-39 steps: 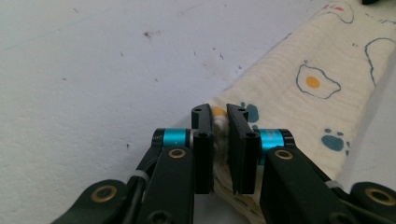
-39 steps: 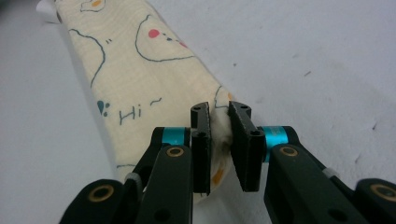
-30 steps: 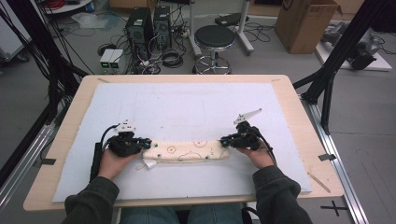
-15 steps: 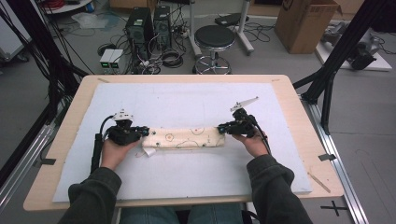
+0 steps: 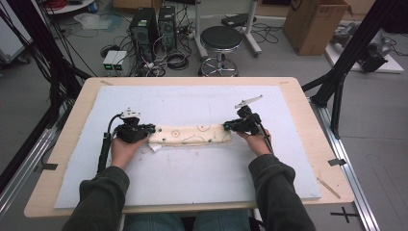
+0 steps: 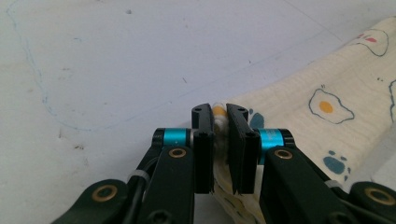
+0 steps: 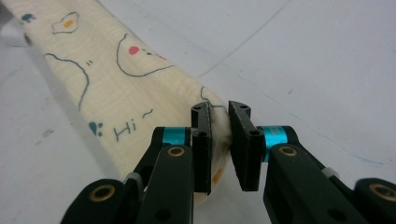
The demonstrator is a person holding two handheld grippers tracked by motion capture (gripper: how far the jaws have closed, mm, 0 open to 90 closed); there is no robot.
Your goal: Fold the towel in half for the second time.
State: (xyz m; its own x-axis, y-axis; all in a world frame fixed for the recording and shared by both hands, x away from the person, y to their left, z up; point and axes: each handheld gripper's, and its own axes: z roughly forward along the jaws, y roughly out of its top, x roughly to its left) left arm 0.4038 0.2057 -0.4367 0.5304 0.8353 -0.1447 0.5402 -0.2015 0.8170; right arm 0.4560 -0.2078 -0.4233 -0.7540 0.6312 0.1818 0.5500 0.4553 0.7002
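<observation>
You've carried the folded cloth farther up the table since the earlier frame; it now lies stretched across the middle of the white mat. Your left gripper and right gripper, 2 in all, are each clamped on an end. Pull unevenly and 1 end could slip out, undoing the fold.

Black stool, cardboard box, computer towers

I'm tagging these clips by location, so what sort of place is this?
Probably a lab or workshop. Black desktop computer towers sit amid tangled cables on the grey floor, beside a round black stool and a brown cardboard box, behind the wooden table.
</observation>
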